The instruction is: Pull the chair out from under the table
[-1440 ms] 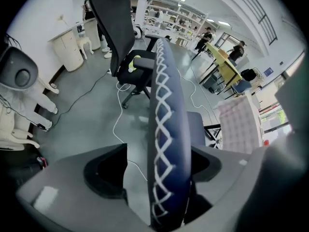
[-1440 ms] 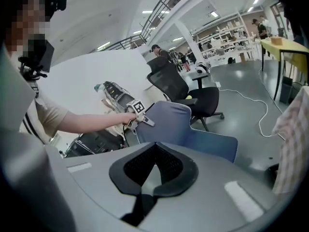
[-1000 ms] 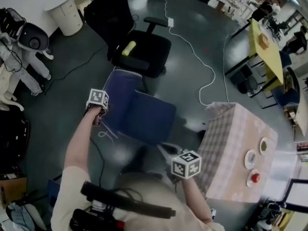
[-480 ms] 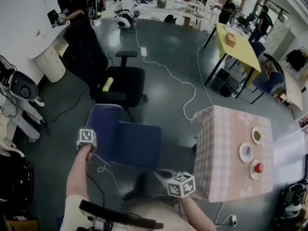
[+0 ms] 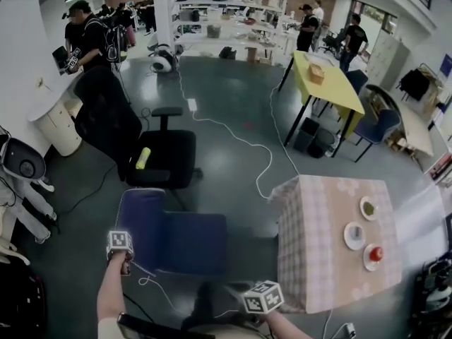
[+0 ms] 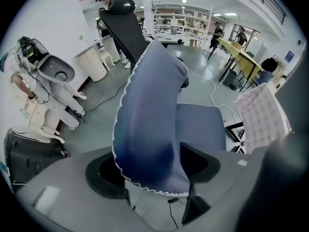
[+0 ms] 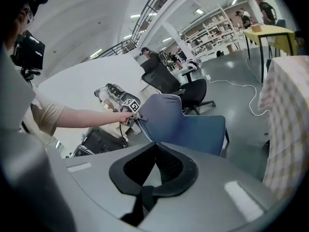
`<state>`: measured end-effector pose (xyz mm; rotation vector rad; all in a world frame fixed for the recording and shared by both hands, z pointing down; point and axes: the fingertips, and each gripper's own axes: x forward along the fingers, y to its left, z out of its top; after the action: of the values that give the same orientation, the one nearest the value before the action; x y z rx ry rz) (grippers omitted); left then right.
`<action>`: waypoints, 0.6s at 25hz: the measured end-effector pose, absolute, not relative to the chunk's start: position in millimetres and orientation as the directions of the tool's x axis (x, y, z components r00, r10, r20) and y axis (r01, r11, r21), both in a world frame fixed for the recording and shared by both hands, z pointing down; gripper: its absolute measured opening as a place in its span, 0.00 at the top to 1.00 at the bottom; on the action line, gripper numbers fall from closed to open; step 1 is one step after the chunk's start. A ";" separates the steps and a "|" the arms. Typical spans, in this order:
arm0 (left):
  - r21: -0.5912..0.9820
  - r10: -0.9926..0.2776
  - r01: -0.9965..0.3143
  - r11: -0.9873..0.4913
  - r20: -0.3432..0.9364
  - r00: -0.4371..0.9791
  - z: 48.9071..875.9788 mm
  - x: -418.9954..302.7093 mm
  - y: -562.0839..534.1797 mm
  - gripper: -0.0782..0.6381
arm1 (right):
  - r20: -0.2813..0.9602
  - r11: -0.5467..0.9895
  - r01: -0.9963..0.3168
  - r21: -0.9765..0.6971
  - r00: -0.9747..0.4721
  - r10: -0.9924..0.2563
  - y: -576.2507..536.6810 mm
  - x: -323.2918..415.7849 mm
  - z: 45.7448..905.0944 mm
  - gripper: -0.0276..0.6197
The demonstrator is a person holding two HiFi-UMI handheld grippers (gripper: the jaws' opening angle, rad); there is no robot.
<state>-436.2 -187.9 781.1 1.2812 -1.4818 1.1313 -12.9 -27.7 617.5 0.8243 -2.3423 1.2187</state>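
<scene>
The blue chair (image 5: 191,242) stands left of the checked-cloth table (image 5: 332,267), with a strip of floor between them. My left gripper (image 5: 124,260) is at the top left corner of its backrest (image 6: 149,120). Its jaws have just been closing and now pinch the backrest's edge between them. The right gripper view shows the same grip (image 7: 131,116) on the chair (image 7: 188,122). My right gripper (image 5: 258,299) hangs low between chair and table, touching neither. Its jaws (image 7: 143,195) are together with nothing in them.
A black office chair (image 5: 159,157) stands just behind the blue one. A white cable (image 5: 240,140) snakes over the floor. On the table are plates (image 5: 354,235) and a red thing (image 5: 376,253). A yellow table (image 5: 325,80) and people are further back, and a white robot (image 5: 21,168) is at left.
The blue chair has come away from the table with my left gripper on its backrest. My right gripper has drifted toward the bottom of the view. The head view has tilted up.
</scene>
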 end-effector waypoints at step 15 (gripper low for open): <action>0.095 -0.144 -0.981 0.167 0.987 0.071 801.1 -462.7 -201.1 0.69 | 0.590 0.476 -0.634 -0.610 -0.764 -0.261 -97.0 -89.8 623.8 0.94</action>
<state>-462.7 -201.1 801.1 1.2150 -1.3238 0.9507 -89.8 -97.0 623.8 0.7458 -2.3083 1.2092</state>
